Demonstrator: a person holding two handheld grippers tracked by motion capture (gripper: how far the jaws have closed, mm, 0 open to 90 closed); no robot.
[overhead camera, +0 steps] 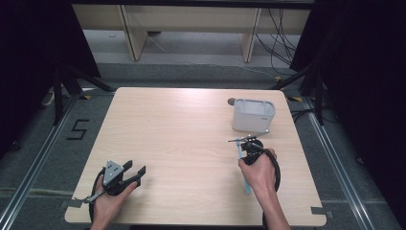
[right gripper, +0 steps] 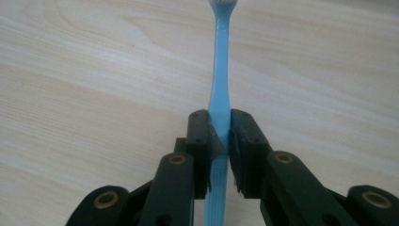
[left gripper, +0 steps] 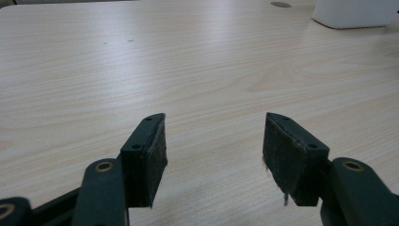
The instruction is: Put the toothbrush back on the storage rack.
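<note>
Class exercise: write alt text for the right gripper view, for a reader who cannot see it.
The right hand-held gripper is shut on a light blue toothbrush, its two black jaws clamping the handle. The brush runs straight up the picture, its head at the top edge, over a pale wooden table.

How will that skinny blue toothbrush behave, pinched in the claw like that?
Probably light and fairly stiff: the toothbrush juts straight out of the shut right claw without sagging. Its smooth, narrow handle might pivot or slip, since the pads grip just a short stretch.
</note>
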